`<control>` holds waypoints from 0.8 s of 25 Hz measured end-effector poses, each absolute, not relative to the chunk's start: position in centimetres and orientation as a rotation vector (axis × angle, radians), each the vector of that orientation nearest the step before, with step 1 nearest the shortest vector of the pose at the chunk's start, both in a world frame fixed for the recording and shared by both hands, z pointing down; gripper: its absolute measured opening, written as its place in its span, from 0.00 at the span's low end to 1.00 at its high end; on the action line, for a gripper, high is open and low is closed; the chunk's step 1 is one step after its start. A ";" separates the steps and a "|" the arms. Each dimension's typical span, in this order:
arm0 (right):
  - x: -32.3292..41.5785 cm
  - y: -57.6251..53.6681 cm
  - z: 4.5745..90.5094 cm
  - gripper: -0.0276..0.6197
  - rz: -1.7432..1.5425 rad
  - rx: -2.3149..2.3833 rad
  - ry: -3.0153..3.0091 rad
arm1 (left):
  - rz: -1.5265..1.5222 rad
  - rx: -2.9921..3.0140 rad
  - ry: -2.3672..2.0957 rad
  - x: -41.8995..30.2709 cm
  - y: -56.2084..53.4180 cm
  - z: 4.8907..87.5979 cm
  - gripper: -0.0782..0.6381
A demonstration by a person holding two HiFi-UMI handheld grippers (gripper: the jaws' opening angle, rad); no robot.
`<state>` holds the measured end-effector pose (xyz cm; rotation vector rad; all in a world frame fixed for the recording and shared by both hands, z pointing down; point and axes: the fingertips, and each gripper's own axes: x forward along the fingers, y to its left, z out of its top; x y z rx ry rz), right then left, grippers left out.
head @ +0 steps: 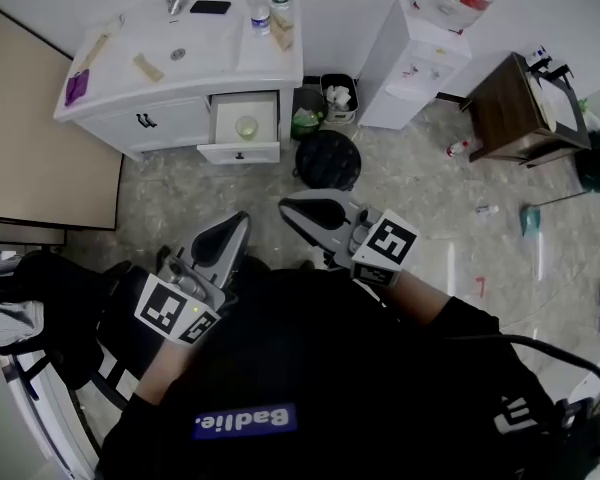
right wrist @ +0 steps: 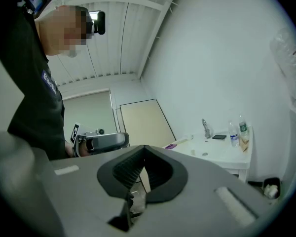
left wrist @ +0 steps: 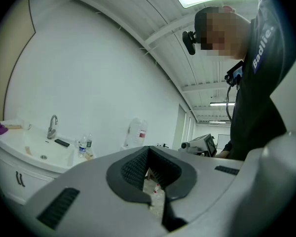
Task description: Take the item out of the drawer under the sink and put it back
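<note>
The white sink cabinet (head: 170, 68) stands at the far side of the room. Its right-hand drawer (head: 242, 150) is pulled open, and a small pale round item (head: 246, 126) lies inside. Both grippers are held close to the person's body, well short of the cabinet and pointing toward it. My left gripper (head: 230, 230) is shut and empty, as is my right gripper (head: 305, 211). In the left gripper view the left gripper (left wrist: 149, 152) has its pads closed together, with the sink (left wrist: 39, 154) at lower left. The right gripper view shows the right gripper (right wrist: 144, 149) closed too, with the cabinet (right wrist: 222, 152) to its right.
A black round stool (head: 327, 158) and a small bin (head: 338, 96) stand just right of the drawer. A water dispenser (head: 412, 53) and a brown table (head: 525, 108) are further right. A phone (head: 210, 7) and bottles (head: 261, 13) sit on the counter. A dark chair (head: 40, 308) is at my left.
</note>
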<state>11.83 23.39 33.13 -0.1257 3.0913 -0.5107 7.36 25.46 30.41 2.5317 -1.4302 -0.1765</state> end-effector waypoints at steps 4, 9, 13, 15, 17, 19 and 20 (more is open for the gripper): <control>10.5 20.7 33.4 0.05 -0.499 -0.151 3.097 | -0.184 2.530 -1.438 5.9 23.2 30.6 0.12; 7.1 16.3 34.1 0.05 -0.504 -0.227 3.102 | -0.207 2.558 -1.382 2.6 19.0 31.0 0.12; 2.7 11.9 34.9 0.05 -0.507 -0.278 3.126 | -0.201 2.598 -1.342 -1.9 14.4 31.1 0.12; 0.3 9.6 35.7 0.05 -0.514 -0.303 3.147 | -0.181 2.615 -1.301 -4.3 12.4 31.6 0.12; -2.2 7.4 36.1 0.05 -0.530 -0.336 3.149 | -0.168 2.627 -1.259 -6.6 10.5 31.9 0.12; -4.4 5.8 36.5 0.05 -0.539 -0.364 3.155 | -0.159 2.636 -1.220 -8.6 8.8 32.0 0.12; -5.5 5.1 36.6 0.05 -0.541 -0.373 3.159 | -0.155 2.639 -1.200 -9.5 8.1 32.1 0.12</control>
